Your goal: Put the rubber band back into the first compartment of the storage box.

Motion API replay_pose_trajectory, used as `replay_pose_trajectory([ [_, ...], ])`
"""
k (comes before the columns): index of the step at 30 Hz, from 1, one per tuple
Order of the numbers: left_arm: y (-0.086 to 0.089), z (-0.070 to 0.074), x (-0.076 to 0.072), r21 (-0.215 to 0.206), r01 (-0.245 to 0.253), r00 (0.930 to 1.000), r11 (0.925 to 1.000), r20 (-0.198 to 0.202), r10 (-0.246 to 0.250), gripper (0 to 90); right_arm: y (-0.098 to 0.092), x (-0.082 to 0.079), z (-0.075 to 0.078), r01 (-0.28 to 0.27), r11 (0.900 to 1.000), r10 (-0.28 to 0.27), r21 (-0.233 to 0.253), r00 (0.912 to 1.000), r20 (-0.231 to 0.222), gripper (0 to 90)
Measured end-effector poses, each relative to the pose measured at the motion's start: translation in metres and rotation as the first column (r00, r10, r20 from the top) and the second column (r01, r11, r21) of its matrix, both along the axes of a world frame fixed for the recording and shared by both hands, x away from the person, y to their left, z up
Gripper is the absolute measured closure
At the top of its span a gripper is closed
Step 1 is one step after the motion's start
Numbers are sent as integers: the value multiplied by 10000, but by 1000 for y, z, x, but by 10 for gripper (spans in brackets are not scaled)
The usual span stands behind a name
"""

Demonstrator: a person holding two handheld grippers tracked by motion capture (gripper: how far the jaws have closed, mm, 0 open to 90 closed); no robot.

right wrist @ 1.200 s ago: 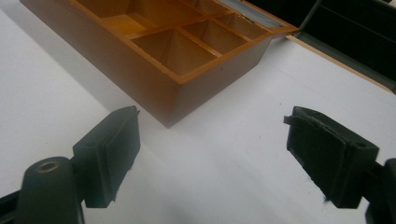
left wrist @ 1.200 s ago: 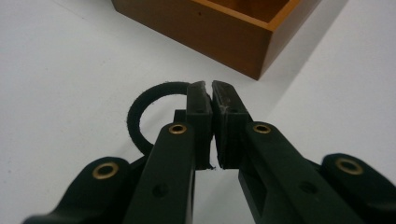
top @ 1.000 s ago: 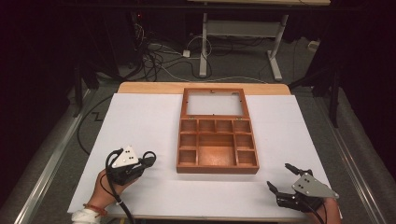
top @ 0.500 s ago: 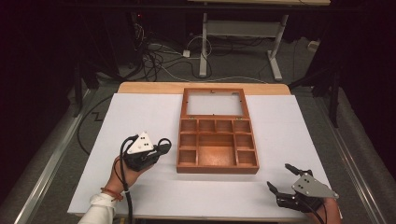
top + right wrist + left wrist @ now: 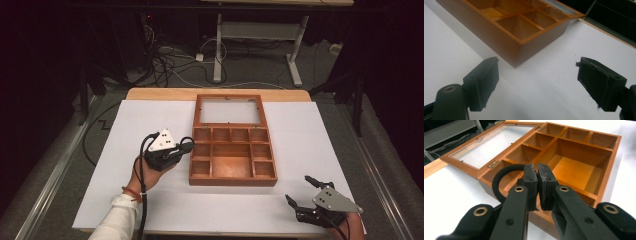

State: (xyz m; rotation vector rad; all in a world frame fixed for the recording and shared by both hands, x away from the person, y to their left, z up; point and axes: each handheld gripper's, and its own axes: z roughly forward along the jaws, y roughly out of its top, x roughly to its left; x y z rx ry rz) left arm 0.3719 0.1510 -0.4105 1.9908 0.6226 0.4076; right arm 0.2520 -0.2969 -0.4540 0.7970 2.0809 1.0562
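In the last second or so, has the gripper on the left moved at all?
Yes. The left gripper has moved up the table and rightward, toward the left wall of the wooden box, carrying a black ring.

One wooden box (image 5: pixel 233 156), one black hair tie (image 5: pixel 500 178), two claws (image 5: pixel 187 145) (image 5: pixel 300 192).

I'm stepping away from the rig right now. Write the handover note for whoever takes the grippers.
Left gripper: shut on a black hair tie, held above the left edge of the open wooden box.
Right gripper: open, empty, low over the white table near the box's front right corner.
Box: glass lid laid flat behind it; the compartments in sight look empty.
Done: hair tie picked up.
Left: probably drop it into a compartment.
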Motion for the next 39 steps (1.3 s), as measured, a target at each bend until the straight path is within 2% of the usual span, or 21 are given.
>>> replay_pose_trajectory([
  [8,-14,-5,24,-46,47,9997,10000,-253,-48,836,0,0,-1,-2,10000,2,-2,10000,-14,184],
  [12,-23,-9,34,64,92,9992,9999,-392,-89,835,0,1,-3,4,10000,-4,-40,10000,-90,184],
  [15,-29,-11,41,-188,215,9983,9996,-540,-225,835,1,1,-3,-49,10000,48,-86,9999,-100,184],
  [17,-33,-9,46,-161,236,9981,9996,-568,-245,835,1,1,-3,-35,10000,34,-73,9999,-101,185],
  [26,-42,-10,62,153,47,9971,9999,-765,-35,834,0,1,-3,-63,10000,62,-61,9999,-121,184],
  [29,-44,-12,65,224,105,9967,9997,-805,-86,833,0,1,-4,-72,9999,72,-76,9999,-109,184],
  [33,-48,-15,67,558,107,9969,9984,-790,-62,833,-1,1,-4,-45,10000,44,-61,9999,-118,184],
  [39,-50,-22,71,849,-42,9955,9964,-935,121,831,0,1,-4,-97,9999,95,-95,9999,-132,184],
])
